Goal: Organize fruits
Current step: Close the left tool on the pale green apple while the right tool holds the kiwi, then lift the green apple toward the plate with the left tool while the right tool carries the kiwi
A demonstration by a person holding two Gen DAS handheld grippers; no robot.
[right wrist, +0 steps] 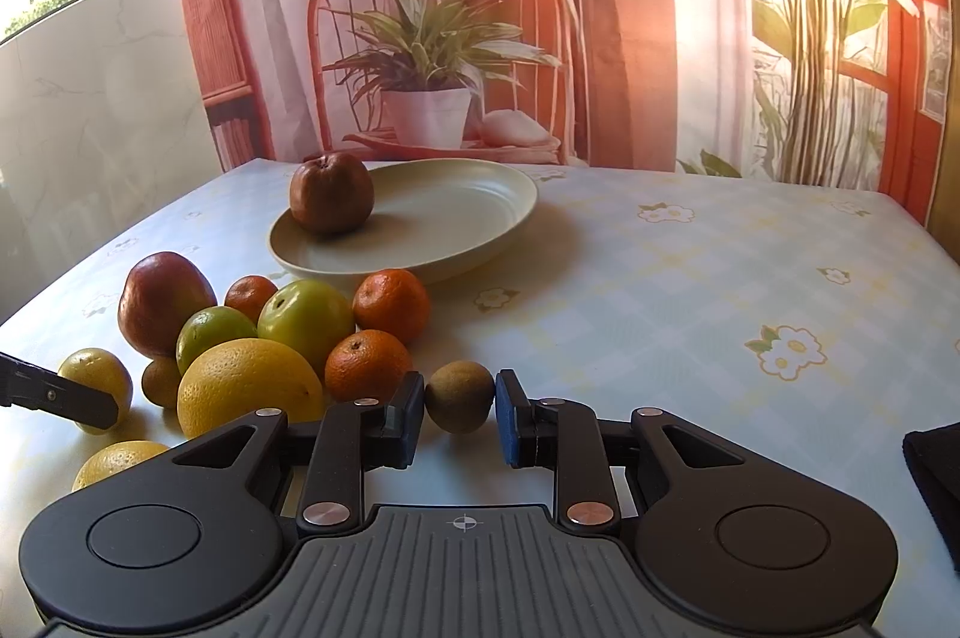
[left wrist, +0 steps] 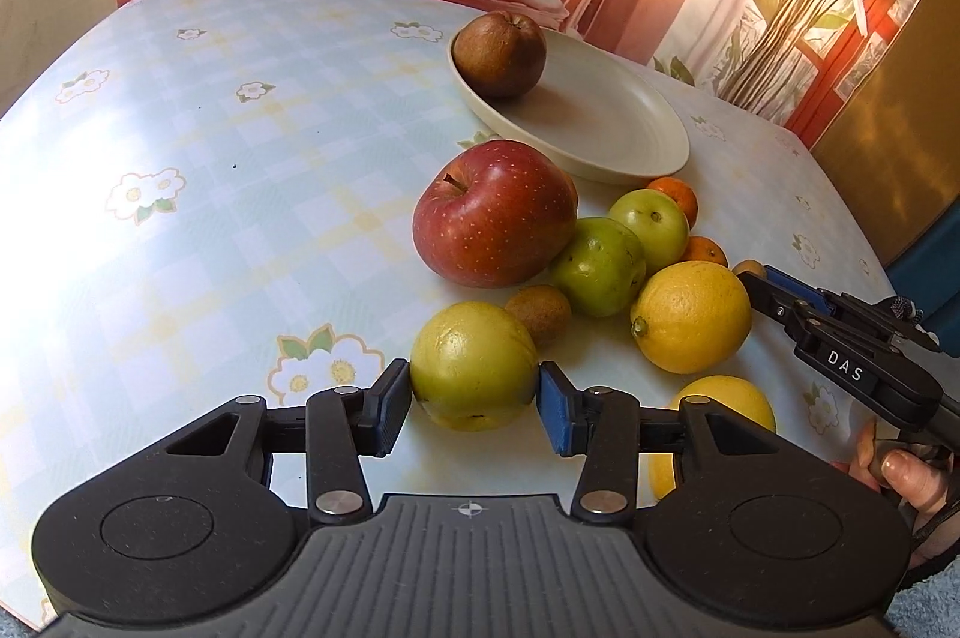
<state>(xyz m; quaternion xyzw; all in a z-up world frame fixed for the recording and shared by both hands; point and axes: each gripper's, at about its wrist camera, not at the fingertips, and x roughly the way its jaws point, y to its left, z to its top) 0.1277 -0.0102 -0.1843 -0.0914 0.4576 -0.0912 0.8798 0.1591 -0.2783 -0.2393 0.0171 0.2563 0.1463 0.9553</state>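
In the left wrist view my left gripper (left wrist: 474, 392) is shut on a yellow-green round fruit (left wrist: 473, 365) that sits on the table, one pad pressed against each side. In the right wrist view my right gripper (right wrist: 459, 413) is shut on a small brown kiwi (right wrist: 460, 404). A cream plate (left wrist: 600, 122) (right wrist: 456, 212) lies beyond the pile and holds one brown pear-like fruit (left wrist: 499, 53) (right wrist: 331, 192). The pile between has a red apple (left wrist: 495, 213), green fruits (left wrist: 600, 266), a yellow orange (left wrist: 691, 317) and mandarins (right wrist: 391, 303).
The flowered tablecloth (left wrist: 210, 170) stretches free to the left of the pile and, in the right wrist view, to the right (right wrist: 720, 278). A printed backdrop hangs behind the table's far edge. A person's hand (left wrist: 906, 476) holds the right gripper's handle. A dark cloth (right wrist: 936, 482) lies at right.
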